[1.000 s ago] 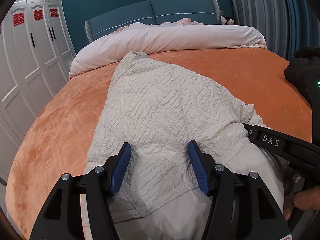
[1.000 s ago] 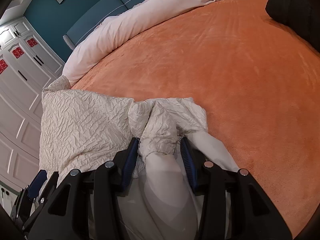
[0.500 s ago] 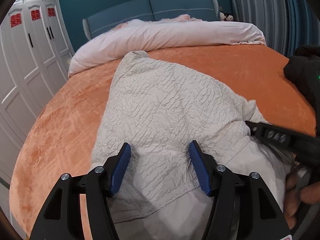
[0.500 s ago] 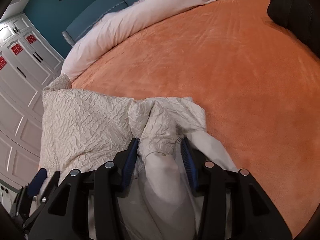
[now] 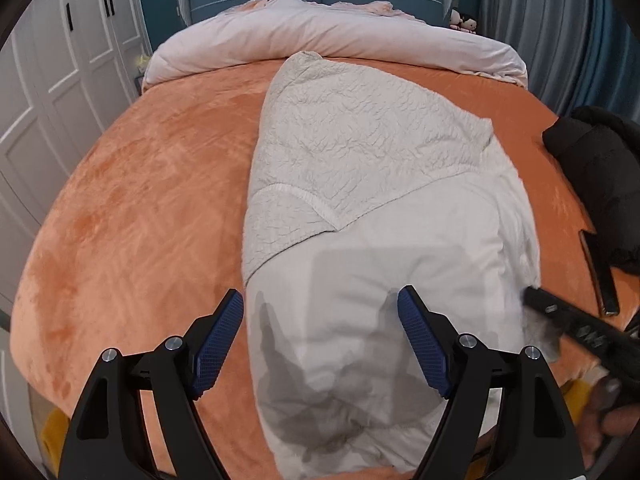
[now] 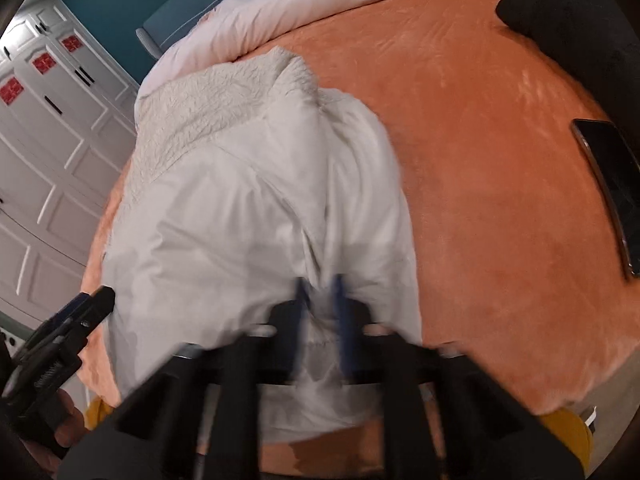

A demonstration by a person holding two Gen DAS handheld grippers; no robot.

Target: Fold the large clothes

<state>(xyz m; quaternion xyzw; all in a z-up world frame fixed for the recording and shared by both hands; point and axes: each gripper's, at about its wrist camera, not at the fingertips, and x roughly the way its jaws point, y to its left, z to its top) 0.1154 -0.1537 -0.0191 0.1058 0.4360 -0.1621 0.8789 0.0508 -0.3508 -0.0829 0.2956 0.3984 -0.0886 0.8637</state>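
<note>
Bed: orange blanket [image 5: 132, 216] fills both frames, pink duvet [image 5: 320, 36] along the top.
Jacket: cream jacket [image 5: 360, 152] lies centre-frame, lining side folded over — roughly halfway.
Left: my left gripper [image 5: 320, 344] spread wide, holding nothing.
Right: my right gripper [image 6: 322, 312] blurred, pinching the jacket's near edge.
Left to do: further folds, smoothing.

jacket [image 5: 372, 216]: smooth lining now turned up over its near half, toward the bed's foot
right gripper [image 6: 320, 312]: pads narrowed, pinching the lining
left gripper [image 5: 320, 344]: pulled back off the jacket
</note>
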